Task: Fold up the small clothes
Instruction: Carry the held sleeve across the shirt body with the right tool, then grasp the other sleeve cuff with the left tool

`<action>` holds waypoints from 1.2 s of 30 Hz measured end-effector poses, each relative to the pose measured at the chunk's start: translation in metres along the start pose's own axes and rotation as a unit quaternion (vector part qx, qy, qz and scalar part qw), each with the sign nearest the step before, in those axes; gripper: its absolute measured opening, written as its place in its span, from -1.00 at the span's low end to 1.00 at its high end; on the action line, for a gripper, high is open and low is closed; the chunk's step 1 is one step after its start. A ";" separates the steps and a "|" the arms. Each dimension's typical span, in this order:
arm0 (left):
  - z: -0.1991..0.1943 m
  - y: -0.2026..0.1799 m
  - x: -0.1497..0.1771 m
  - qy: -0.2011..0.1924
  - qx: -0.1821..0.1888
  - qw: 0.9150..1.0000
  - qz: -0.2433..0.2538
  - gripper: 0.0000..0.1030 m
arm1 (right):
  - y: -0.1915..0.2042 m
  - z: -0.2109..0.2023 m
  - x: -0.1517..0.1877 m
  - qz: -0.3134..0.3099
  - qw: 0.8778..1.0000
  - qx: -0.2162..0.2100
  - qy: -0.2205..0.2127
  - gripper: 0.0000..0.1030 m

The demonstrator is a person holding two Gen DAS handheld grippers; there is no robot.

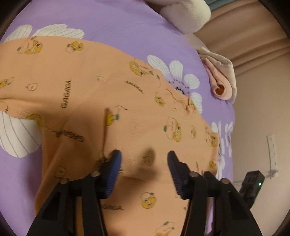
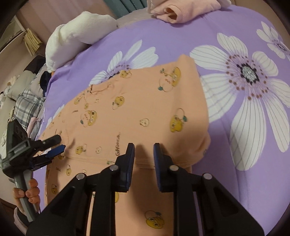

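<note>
Left wrist, orange garment [image 1: 87,76], "GAGAGA" print

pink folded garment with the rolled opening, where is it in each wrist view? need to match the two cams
Left wrist: the pink folded garment lies at the right edge of the purple bedsheet, upper right of the picture, under a cream cloth.
Right wrist: the same garment sits at the top edge, right of centre.
Shared landmark: the orange printed garment, spread flat in front of both grippers.
</note>
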State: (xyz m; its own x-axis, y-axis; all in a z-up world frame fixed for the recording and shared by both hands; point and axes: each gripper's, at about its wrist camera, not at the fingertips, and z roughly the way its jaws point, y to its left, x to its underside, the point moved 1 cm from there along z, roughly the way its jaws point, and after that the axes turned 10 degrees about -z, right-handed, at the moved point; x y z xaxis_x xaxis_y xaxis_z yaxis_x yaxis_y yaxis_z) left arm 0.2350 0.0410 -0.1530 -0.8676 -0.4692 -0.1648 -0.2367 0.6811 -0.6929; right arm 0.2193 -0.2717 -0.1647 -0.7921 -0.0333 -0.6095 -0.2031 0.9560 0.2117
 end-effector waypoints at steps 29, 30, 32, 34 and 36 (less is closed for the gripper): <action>-0.224 0.271 -0.072 -0.251 0.046 0.919 -0.299 0.36 | 0.081 -0.048 0.021 -0.044 0.996 -0.064 -0.039 -0.30; -0.222 0.268 -0.074 -0.253 0.040 0.919 -0.300 0.36 | 0.083 -0.047 0.021 -0.045 0.996 -0.063 -0.038 -0.30; -0.223 0.266 -0.079 -0.262 0.013 0.917 -0.301 0.22 | 0.085 -0.047 0.021 -0.047 0.996 -0.063 -0.037 -0.30; -0.224 0.266 -0.084 -0.263 -0.017 0.918 -0.297 -0.01 | 0.086 -0.047 0.022 -0.047 0.996 -0.063 -0.037 -0.30; -0.223 0.263 -0.087 -0.257 -0.050 0.920 -0.291 -0.65 | 0.086 -0.047 0.022 -0.047 0.996 -0.062 -0.037 -0.30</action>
State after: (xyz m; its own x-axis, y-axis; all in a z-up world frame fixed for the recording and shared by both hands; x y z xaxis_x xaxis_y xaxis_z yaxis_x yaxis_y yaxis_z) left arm 0.1505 0.3863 -0.1647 -0.2663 -0.9571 -0.1143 -0.6579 0.2671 -0.7042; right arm 0.1571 -0.2038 -0.1243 -0.7229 -0.0962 -0.6843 -0.3478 0.9064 0.2399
